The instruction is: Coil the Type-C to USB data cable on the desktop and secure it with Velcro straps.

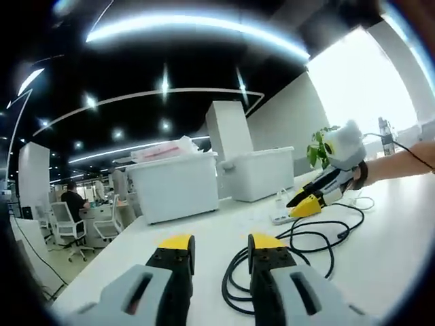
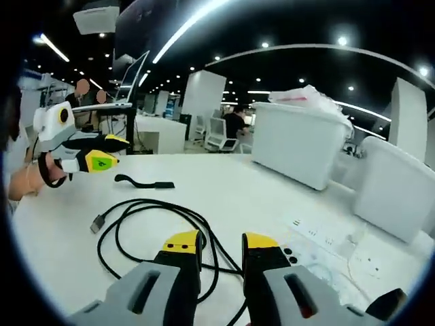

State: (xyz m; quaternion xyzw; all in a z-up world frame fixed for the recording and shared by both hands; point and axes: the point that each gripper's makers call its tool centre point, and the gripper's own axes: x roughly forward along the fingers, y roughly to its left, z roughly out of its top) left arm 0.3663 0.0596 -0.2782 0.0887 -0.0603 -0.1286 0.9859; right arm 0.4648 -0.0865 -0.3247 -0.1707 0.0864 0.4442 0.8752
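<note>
The task looks barely begun: the black cable [image 2: 166, 231] sprawls in loose loops just ahead of the right gripper [image 2: 221, 246], the Velcro strap [image 2: 144, 182] lies unused beyond, and both it and the left gripper [image 1: 221, 246] hold nothing, jaws narrowly parted.

Left tool [image 1: 219, 246] and right tool [image 2: 221, 244] hover parted, holding nothing

White desktop [image 2: 224, 187] bears cable [image 2: 163, 217], strap [image 2: 144, 182], bins [image 2: 302, 146].
</note>
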